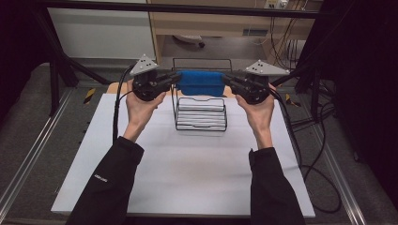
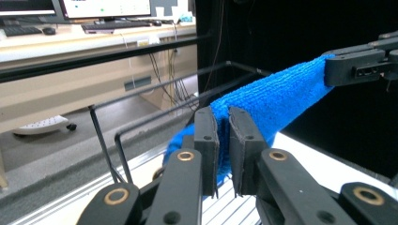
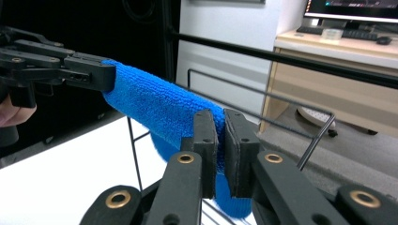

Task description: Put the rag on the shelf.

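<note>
Blue terry towel (image 1: 202, 82) is stretched level between both grippers, above the back rail of a black wire rack (image 1: 201, 114) near the table's (image 1: 187, 178) far edge. Left gripper (image 1: 174, 78) is clamped on the towel's left end, right gripper (image 1: 226, 79) on its right end. Held taut, probably so it drapes evenly over the rack's rail.

Blue fuzzy towel (image 1: 202, 82) was stretched level, upper middle of the high view, over the wire rack (image 1: 201, 115).
</note>
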The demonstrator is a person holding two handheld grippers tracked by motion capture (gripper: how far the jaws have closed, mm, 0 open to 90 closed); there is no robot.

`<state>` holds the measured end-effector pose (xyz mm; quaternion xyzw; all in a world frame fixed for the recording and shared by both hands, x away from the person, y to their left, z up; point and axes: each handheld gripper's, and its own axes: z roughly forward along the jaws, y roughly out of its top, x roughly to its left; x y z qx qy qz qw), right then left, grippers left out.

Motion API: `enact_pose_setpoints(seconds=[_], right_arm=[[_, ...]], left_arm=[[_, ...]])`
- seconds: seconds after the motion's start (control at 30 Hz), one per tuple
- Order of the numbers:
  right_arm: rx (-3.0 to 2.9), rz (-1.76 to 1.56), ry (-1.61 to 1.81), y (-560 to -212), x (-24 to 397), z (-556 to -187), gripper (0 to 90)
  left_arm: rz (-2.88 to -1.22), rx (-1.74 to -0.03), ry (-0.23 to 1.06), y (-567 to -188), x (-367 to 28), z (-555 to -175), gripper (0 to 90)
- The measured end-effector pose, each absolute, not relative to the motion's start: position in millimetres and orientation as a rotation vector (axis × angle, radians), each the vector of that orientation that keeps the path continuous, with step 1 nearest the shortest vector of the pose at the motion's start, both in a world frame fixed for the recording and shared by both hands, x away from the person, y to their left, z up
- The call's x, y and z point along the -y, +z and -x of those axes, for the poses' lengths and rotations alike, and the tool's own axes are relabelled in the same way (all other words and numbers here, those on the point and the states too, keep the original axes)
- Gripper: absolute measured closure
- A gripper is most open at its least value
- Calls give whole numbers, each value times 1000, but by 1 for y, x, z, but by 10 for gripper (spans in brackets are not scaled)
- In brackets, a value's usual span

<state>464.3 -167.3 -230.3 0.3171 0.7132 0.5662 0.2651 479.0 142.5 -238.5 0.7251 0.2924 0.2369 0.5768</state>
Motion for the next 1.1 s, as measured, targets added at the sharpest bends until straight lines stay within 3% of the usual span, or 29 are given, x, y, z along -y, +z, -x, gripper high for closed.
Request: enact_pose_setpoints(seconds=[0.5,0.83,0.93,1.1], right_arm=[[-1992,-870,1507,-248,168,-462,841],[-2000,-865,1490,-252,169,-463,840],[-2005,-861,1483,-253,168,-463,838],[-2012,-844,1474,-254,167,-463,826]], left_arm=[[-1789,-693,530,-254,-143,-475,802],[-1753,-700,500,-228,-158,-469,705],[-1738,-716,500,-222,-161,-469,714],[-1792,-743,462,-226,-153,-474,802]])
